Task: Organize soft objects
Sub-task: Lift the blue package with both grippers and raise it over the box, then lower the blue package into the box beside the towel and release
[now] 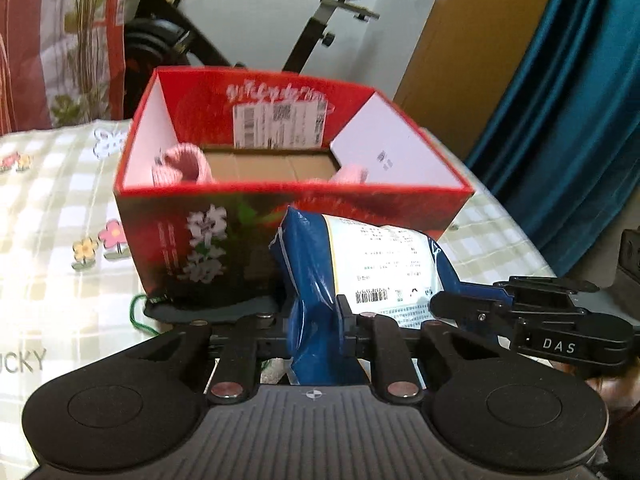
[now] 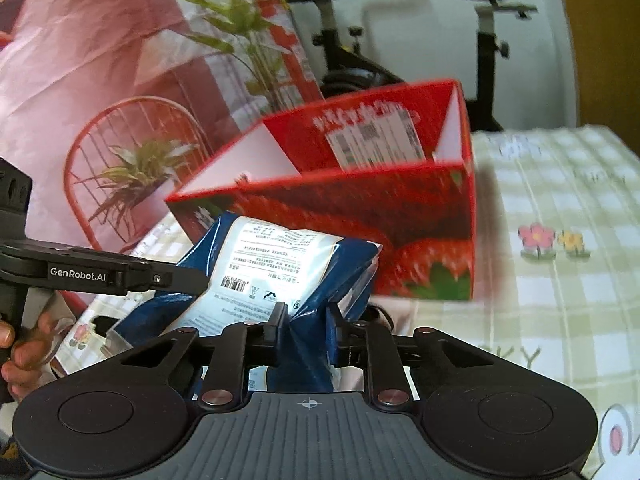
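Two hand-held grippers share one load: the left gripper point(image 1: 316, 322) has its jaws clamped on one gathered end of a crinkly blue plastic packet with a white printed label point(image 1: 360, 264), while the right gripper point(image 2: 306, 322) pinches the opposite end, apparently so the limp packet does not sag or fold. The packet hangs just in front of the open red cardboard box printed with strawberries point(image 1: 280, 196), at twelve o'clock from both cameras, on the green-checked bedspread with flower motifs point(image 1: 60, 208). Pink knitted items point(image 1: 182, 162) already lie inside the box, at eleven o'clock in the left view, suggesting the packet is headed over the near wall to join them.
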`<state>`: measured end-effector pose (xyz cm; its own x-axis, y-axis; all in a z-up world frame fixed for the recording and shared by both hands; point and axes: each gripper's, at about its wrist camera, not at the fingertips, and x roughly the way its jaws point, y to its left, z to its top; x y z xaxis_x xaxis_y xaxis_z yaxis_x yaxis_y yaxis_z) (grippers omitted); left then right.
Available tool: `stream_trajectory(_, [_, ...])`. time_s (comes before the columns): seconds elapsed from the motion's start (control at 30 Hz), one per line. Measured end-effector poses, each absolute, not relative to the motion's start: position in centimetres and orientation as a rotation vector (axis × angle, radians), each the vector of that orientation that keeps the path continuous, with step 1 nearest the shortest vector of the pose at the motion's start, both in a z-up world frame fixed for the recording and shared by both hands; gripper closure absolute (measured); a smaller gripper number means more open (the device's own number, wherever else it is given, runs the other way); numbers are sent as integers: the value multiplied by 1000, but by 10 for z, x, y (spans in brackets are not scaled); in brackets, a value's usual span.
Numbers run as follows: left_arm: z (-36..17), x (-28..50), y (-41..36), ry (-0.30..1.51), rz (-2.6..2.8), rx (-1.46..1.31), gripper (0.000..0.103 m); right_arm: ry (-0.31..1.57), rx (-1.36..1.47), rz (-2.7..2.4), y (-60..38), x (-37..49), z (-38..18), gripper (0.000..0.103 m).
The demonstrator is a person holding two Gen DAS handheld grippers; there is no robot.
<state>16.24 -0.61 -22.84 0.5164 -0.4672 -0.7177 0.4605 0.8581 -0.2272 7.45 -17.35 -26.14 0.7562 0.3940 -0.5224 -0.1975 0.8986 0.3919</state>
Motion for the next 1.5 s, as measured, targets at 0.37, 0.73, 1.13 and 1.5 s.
stream_trajectory(0.37, [-164,171,-1,714,-563,-23,84,477,108,387,-170,90,-170,86])
stream_trajectory(0.73, [-154,255,-10,676,-456,-172,84,339,-229,343,-153,165,-140,86])
stream_trajectory(1.13, [-179,339,-21,769,-394,-176,84,490,-301,307,-145,272,-175,86])
stream_trajectory(1.5, [-223,369,-40,955,-382,-70,84,783,-161,264,-152,336,-220,88])
